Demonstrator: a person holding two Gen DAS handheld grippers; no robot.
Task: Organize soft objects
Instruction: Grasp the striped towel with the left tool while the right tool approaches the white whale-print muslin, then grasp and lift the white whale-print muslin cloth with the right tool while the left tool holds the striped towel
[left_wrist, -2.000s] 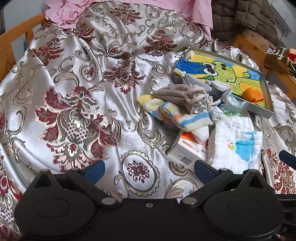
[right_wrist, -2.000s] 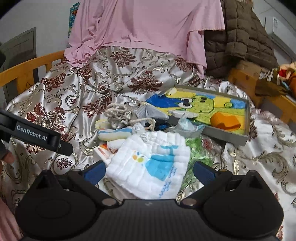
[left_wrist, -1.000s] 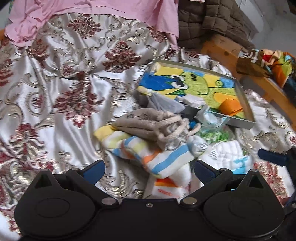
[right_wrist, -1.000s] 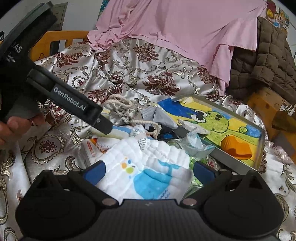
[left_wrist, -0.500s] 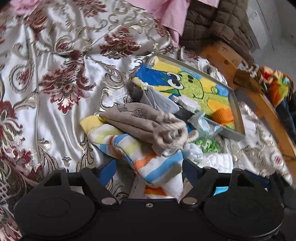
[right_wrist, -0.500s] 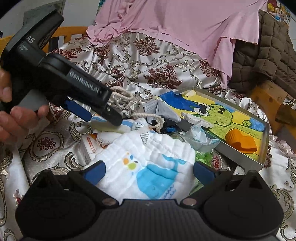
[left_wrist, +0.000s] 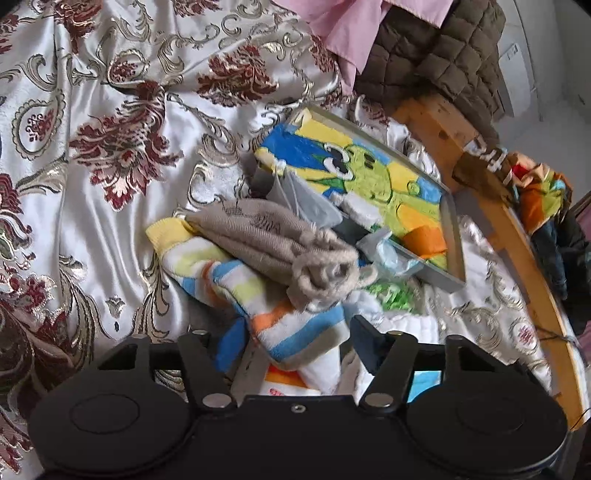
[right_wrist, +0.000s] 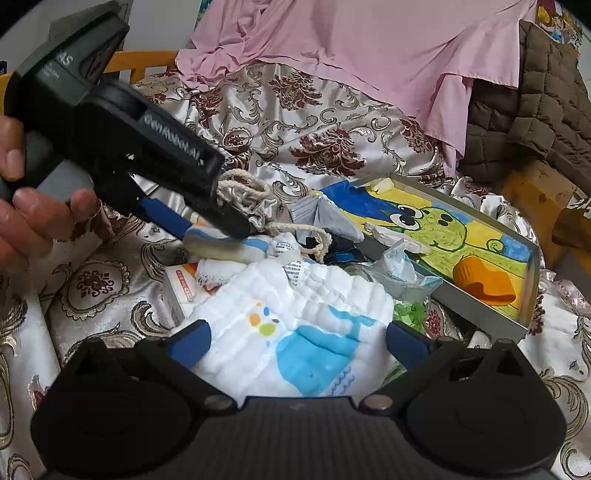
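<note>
A striped towel lies in a heap on the satin bedspread, with a beige drawstring bag on top of it. My left gripper straddles the towel's near end, its jaws closing, the pads at the towel's sides. The right wrist view shows that gripper slanting down onto the heap, a hand holding it. My right gripper stands open around a white cloth with a blue whale print, the pads apart from it.
A grey tray with a cartoon dinosaur lining holds an orange piece. A white and orange box and a crumpled plastic bag sit in the heap. Pink cloth, a brown quilt and a wooden bed rail border the bed.
My left gripper has come down and rolled onto the striped towel, and its jaws have narrowed around it. The right gripper has kept still over the white cloth.
</note>
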